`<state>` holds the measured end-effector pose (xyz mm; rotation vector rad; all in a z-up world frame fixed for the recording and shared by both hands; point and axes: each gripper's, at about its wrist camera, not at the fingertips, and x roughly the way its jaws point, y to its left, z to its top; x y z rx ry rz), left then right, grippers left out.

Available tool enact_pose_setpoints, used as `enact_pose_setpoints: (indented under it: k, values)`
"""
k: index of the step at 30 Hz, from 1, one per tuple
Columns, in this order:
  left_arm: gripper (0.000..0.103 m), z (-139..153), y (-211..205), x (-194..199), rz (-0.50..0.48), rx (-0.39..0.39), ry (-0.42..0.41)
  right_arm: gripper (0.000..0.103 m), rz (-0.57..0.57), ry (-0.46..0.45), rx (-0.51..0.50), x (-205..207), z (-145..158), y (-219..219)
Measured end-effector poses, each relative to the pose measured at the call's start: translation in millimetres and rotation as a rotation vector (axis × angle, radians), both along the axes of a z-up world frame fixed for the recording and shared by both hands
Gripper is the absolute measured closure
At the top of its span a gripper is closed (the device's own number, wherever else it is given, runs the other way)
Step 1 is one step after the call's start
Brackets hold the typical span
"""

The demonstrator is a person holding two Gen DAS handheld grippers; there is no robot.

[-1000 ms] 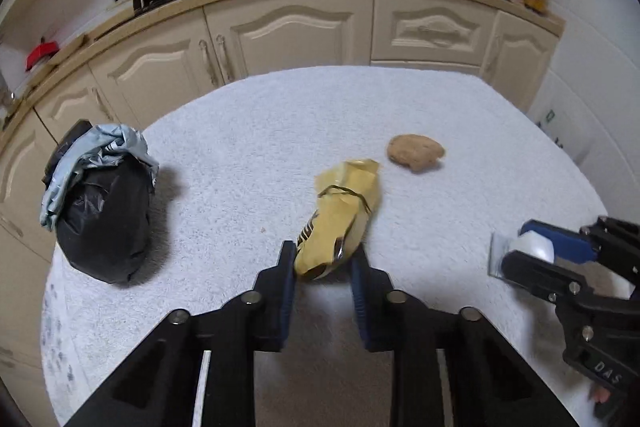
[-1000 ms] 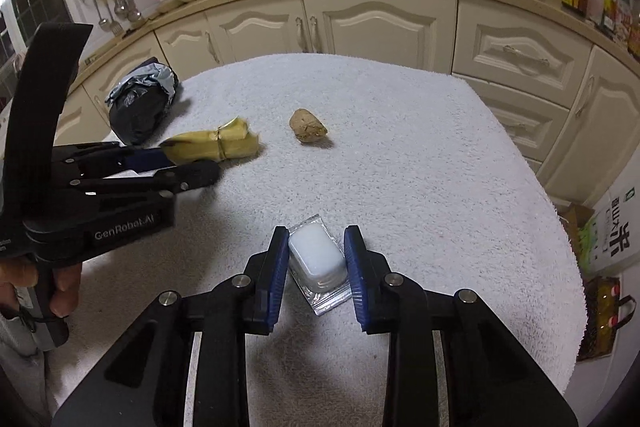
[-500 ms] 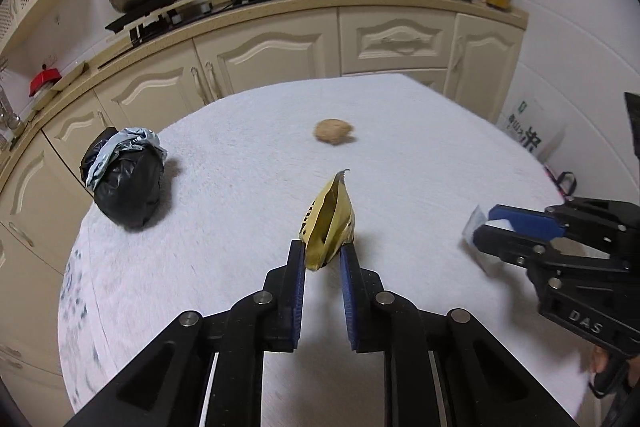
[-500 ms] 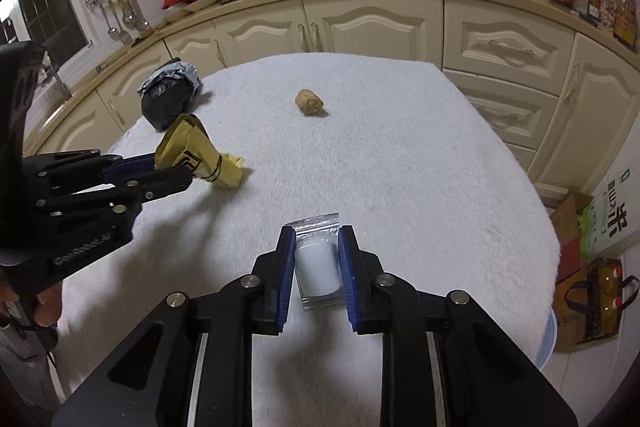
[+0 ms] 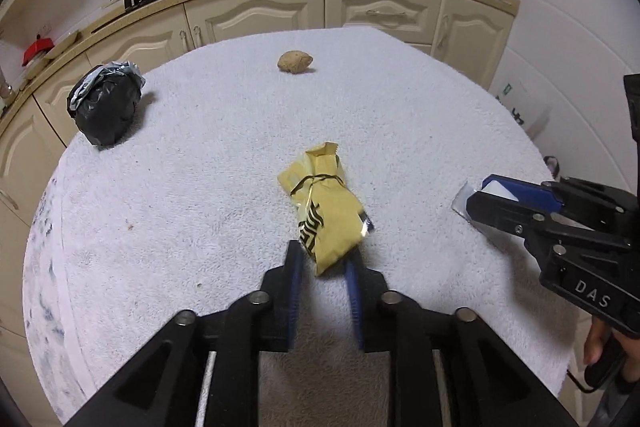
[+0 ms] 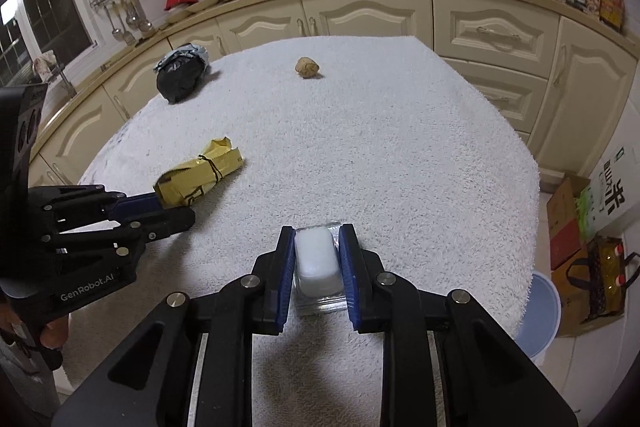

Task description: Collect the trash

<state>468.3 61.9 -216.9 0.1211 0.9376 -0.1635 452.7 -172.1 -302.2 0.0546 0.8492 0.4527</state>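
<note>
Holding the yellow wrapper (image 5: 326, 211) by its near end, my left hand-held gripper (image 5: 322, 261) is clenched; it seems light and crinkly. Right of it, my right hand-held gripper (image 6: 317, 255) grasps a clear packet (image 6: 317, 263).

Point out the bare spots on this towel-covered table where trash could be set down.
The widest bare stretch of towel runs along the right side, from the brown lump toward the right gripper holding the white packet. Another lies between the black bag and the yellow wrapper. It is crowded around the wrapper, where the left gripper holds it.
</note>
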Motion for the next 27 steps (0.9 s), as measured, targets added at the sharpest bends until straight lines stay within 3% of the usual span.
enact_pose_setpoints:
  k: [2, 4, 6, 7, 20, 27]
  values:
    - [0.063, 2, 0, 5, 0.008, -0.003, -0.003, 0.079, 0.001, 0.001, 0.008, 0, -1, -1]
    - [0.063, 0, -3, 8, 0.019, -0.022, 0.003, 0.079, 0.003, -0.006, 0.010, -1, -1, -2]
    - [0.067, -1, -1, 13, 0.031, -0.039, 0.006, 0.080, 0.000, -0.015, 0.013, -2, -2, -3]
    - [0.084, -1, -1, 13, 0.036, -0.043, -0.001, 0.080, -0.002, -0.021, 0.015, -3, -2, -3]
    - [0.088, 19, -22, -21, -0.015, -0.050, -0.108, 0.082, -0.018, -0.031, 0.136, -18, 10, -33]
    - [0.083, 10, -31, -38, -0.014, -0.062, -0.085, 0.082, -0.025, -0.042, 0.153, -32, 21, -47]
